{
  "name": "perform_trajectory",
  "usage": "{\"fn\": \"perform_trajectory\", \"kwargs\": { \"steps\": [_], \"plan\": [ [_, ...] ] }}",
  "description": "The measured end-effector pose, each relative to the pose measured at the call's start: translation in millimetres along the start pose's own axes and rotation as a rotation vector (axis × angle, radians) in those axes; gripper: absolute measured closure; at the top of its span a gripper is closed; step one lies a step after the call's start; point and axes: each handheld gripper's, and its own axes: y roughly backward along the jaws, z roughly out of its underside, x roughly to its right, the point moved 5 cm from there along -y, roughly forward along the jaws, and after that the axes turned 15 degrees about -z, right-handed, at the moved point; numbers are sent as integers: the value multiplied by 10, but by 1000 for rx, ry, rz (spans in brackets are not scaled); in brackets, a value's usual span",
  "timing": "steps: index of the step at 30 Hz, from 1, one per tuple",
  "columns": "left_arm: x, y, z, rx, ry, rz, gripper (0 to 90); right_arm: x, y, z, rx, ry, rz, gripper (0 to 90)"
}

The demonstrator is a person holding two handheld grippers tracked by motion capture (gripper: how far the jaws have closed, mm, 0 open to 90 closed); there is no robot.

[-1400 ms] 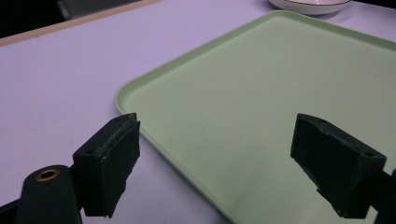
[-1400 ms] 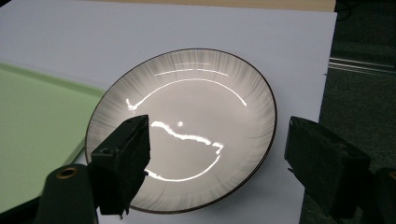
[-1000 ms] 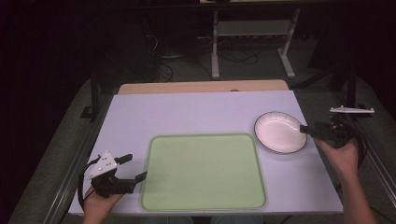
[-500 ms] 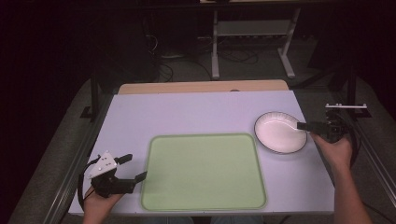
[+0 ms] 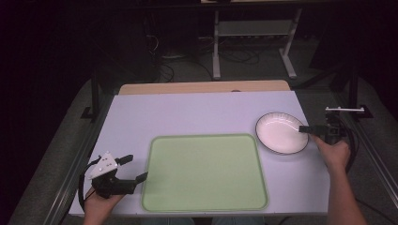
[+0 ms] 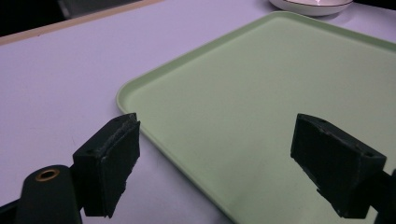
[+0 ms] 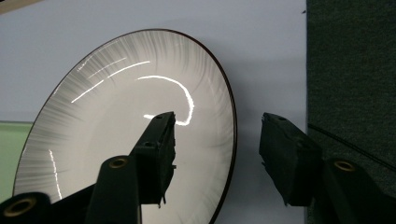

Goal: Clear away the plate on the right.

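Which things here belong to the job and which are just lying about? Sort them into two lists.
Likely in the job:
- plate, its rim between the open jaws of the right gripper
- tray, its corner in front of the open left gripper

Just about:
- metal stand on the floor behind the table
- cables on the floor
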Motion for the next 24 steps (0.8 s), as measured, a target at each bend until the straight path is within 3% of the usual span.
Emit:
{"fn": "perform_trajectory", "kwargs": {
  "steps": [6,9,16,21,24],
  "plan": [
    [1,-2,-1,0,-2,-1,153,29,-38,38,-13,-34,-5,527],
    [1,-1,0,0,-2,0,154,32,-53,58,-12,-46,-18,633],
    [-1,0,-1,-1,-3,-1,153,56,-77,97,-1,-80,-33,737],
    [0,3,-4,1,-5,-1,154,76,-80,128,9,-114,-43,780],
    [-1,2,-3,1,-4,-1,154,101,-73,147,30,-139,-72,790]
  ]
}}
